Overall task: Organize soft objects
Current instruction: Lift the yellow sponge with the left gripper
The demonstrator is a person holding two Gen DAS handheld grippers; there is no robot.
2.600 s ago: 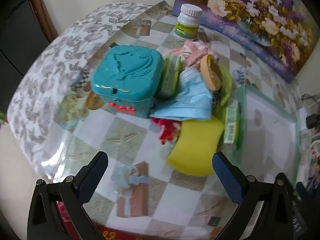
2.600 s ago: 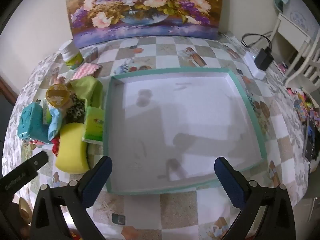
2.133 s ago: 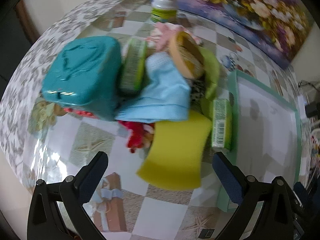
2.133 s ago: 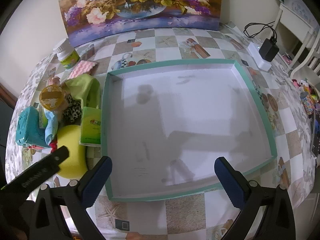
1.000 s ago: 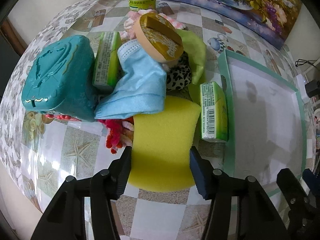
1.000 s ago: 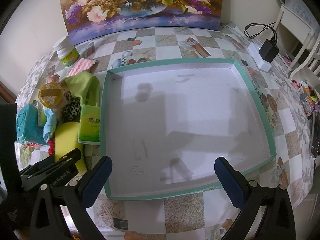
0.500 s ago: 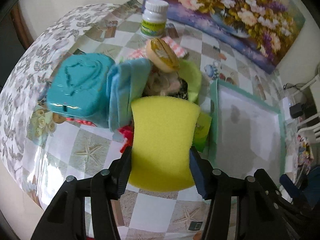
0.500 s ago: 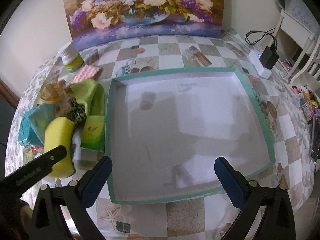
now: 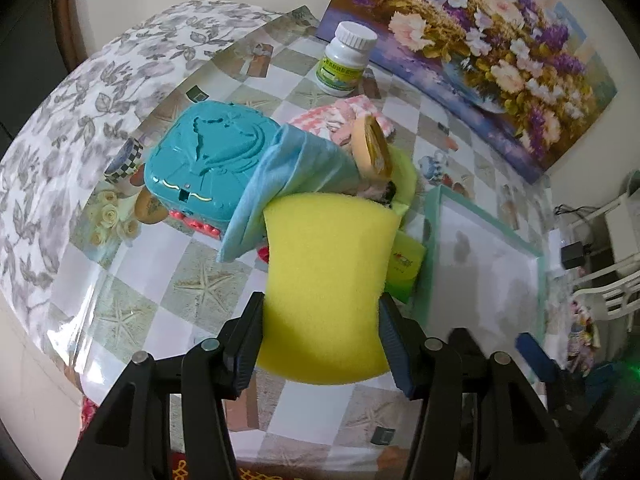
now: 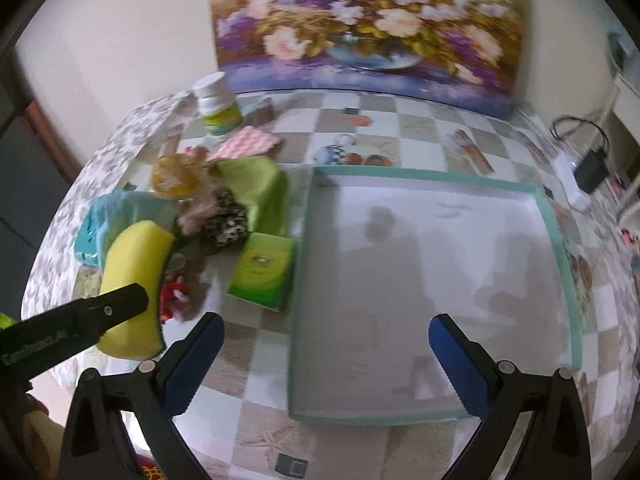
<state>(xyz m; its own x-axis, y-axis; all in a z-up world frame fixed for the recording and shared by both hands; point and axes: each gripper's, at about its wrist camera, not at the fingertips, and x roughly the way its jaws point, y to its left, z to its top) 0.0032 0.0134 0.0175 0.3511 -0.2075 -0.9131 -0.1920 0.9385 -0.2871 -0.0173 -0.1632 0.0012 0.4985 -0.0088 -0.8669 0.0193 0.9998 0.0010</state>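
Sponge [image 9: 326,276] held above the table, tray [image 9: 430,240] to its right.
Left gripper [image 9: 320,332] clamps the sponge's near end, long axis pointing away; right gripper [image 10: 326,364] hovers agape over the tray.

The right wrist view is blurred throughout. The red item [image 9: 263,255] is mostly hidden behind the yellow sponge [image 9: 326,280], and the green packet [image 9: 406,268] is partly hidden by it.
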